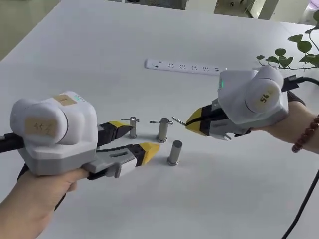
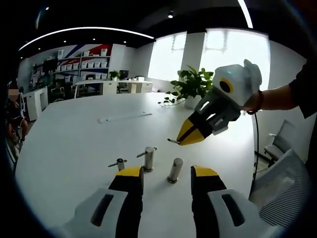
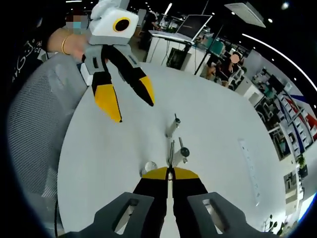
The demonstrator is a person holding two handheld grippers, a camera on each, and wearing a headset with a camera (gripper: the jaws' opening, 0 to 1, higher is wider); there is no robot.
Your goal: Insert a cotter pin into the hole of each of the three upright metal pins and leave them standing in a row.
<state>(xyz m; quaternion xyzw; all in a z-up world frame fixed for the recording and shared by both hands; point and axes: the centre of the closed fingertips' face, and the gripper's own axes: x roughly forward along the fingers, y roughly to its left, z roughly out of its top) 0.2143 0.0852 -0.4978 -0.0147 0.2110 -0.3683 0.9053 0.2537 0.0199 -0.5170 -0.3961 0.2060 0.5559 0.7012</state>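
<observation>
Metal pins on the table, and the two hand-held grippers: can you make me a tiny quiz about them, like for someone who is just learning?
1. How many of the three metal pins already have a cotter pin through the top? A) one B) two C) three
2. True or false: the left hand-held gripper is shut on a metal pin.
3. Fill in: the right hand-held gripper is shut on a ____.

Key:
1. B. The front metal pin is bare.
2. False. Its jaws are open and hold nothing.
3. Cotter pin. It is the loose cotter pin, not yet in a hole.
</observation>
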